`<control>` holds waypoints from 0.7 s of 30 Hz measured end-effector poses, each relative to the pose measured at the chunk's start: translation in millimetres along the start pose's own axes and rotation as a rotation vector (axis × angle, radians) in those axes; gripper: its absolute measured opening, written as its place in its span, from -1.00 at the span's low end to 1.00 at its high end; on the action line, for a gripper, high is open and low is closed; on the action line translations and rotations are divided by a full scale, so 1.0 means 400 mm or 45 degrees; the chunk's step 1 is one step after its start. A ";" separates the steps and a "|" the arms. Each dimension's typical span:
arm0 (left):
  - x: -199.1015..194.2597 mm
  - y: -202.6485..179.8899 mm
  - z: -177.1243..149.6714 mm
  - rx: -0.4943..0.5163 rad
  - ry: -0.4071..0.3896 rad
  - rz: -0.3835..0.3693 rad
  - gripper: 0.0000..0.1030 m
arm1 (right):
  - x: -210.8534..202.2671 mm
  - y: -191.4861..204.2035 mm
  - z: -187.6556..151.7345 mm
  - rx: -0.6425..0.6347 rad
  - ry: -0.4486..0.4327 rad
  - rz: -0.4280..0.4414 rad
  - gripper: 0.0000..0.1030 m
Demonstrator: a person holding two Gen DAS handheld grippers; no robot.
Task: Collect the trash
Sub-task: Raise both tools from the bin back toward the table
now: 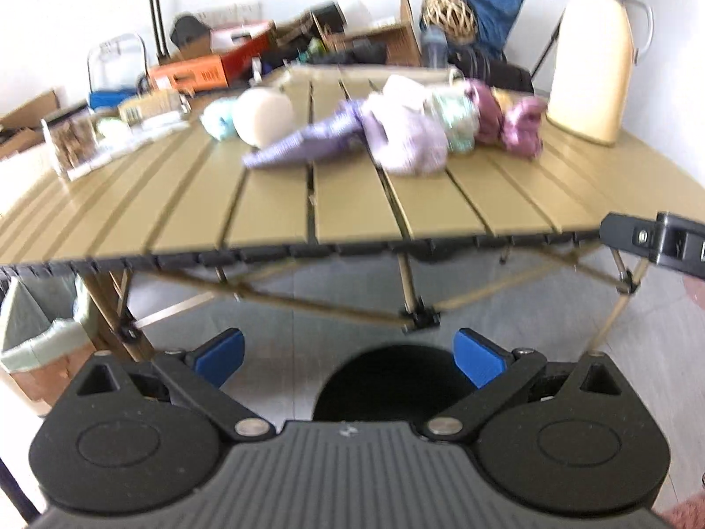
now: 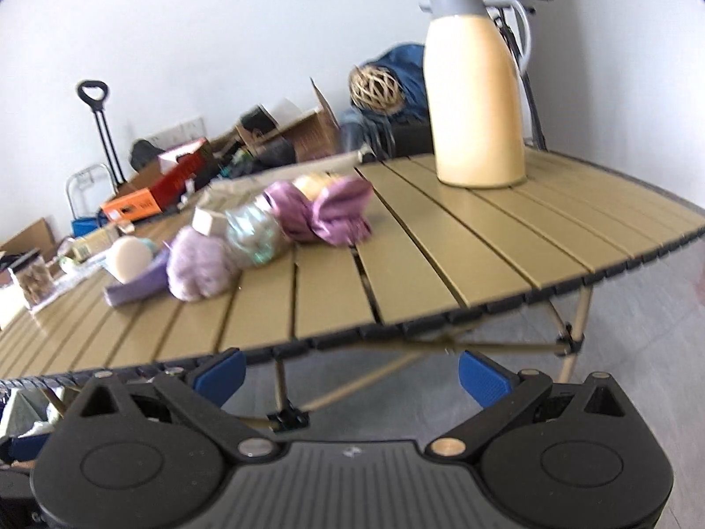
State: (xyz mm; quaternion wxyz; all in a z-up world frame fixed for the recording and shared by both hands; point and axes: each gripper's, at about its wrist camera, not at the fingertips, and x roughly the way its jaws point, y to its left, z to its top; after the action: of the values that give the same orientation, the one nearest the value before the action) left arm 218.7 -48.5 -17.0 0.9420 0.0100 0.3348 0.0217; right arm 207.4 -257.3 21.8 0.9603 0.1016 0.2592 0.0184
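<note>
Trash, as I read it, is the crumpled pile mid-table: lilac wad (image 1: 407, 141), teal-white wad (image 1: 456, 121), magenta wad (image 1: 515, 121), w/ a flat purple wrapper (image 1: 304, 143) at the pile's 9 o'clock and a pale round lump (image 1: 262, 117) just beyond that. All sit on the slatted table (image 1: 273, 211), touching or nearly so. Frames are blurry, so which bits are really trash is my guess.

Cream thermos jug (image 1: 590, 57) stands at about 2 o'clock from the pile, near the magenta wad. Lined bin (image 1: 39, 344) is on the floor at 8 o'clock, below the table's left end.

Risks, imo: reaching for the magenta wad from the right could clip the jug and tip it. Wads are light and bunched, so a pinch may drag a neighbour or push the pile along the slats. Thin wrapper lies flat; fingers may skate over it.

Left gripper (image 1: 350, 357): jaws spread wide, nothing between them, short of the table edge, touching nothing. Right gripper (image 2: 350, 379): same, wide apart and empty, hanging just under the near edge; its body shows at 3 o'clock in the left view.
</note>
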 end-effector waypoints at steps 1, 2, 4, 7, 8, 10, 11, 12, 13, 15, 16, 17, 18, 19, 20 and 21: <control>-0.007 0.004 0.009 -0.005 -0.025 0.007 1.00 | -0.003 0.005 0.005 -0.006 -0.012 0.013 1.00; -0.014 0.010 0.017 -0.013 -0.050 0.011 1.00 | -0.006 0.009 0.013 -0.009 -0.028 0.026 1.00; -0.020 0.026 0.037 -0.031 -0.089 0.028 1.00 | -0.010 0.019 0.030 -0.005 -0.063 0.054 1.00; -0.021 0.053 0.067 -0.065 -0.126 0.059 1.00 | -0.009 0.037 0.052 -0.013 -0.097 0.090 1.00; -0.023 0.064 0.079 -0.079 -0.143 0.073 1.00 | -0.008 0.043 0.058 -0.018 -0.108 0.100 1.00; -0.027 0.082 0.102 -0.097 -0.178 0.097 1.00 | -0.004 0.057 0.069 -0.027 -0.127 0.122 1.00; -0.028 0.092 0.115 -0.105 -0.195 0.110 1.00 | 0.000 0.066 0.076 -0.031 -0.134 0.135 1.00; -0.028 0.102 0.129 -0.114 -0.213 0.125 1.00 | 0.005 0.074 0.083 -0.032 -0.143 0.148 1.00; -0.028 0.111 0.141 -0.120 -0.230 0.131 1.00 | 0.011 0.081 0.089 -0.030 -0.153 0.157 1.00; -0.026 0.130 0.168 -0.138 -0.258 0.147 1.00 | 0.023 0.099 0.105 -0.025 -0.175 0.179 1.00; -0.023 0.138 0.180 -0.145 -0.272 0.156 1.00 | 0.029 0.108 0.114 -0.020 -0.196 0.194 1.00; -0.019 0.146 0.194 -0.147 -0.284 0.162 1.00 | 0.034 0.117 0.121 -0.015 -0.216 0.204 1.00; -0.013 0.152 0.207 -0.149 -0.293 0.171 1.00 | 0.043 0.126 0.127 -0.003 -0.229 0.214 1.00; -0.008 0.159 0.218 -0.153 -0.303 0.173 1.00 | 0.054 0.134 0.133 0.012 -0.233 0.220 1.00; -0.002 0.167 0.230 -0.158 -0.313 0.171 1.00 | 0.071 0.142 0.137 0.020 -0.231 0.226 1.00; 0.003 0.173 0.242 -0.164 -0.324 0.177 1.00 | 0.085 0.152 0.138 0.014 -0.227 0.232 1.00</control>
State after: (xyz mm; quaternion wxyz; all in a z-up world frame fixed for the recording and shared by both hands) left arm 278.5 20.4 59.6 0.9717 -0.0247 0.2094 0.1069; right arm 265.5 -205.1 64.2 0.9733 0.1313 0.1626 0.0949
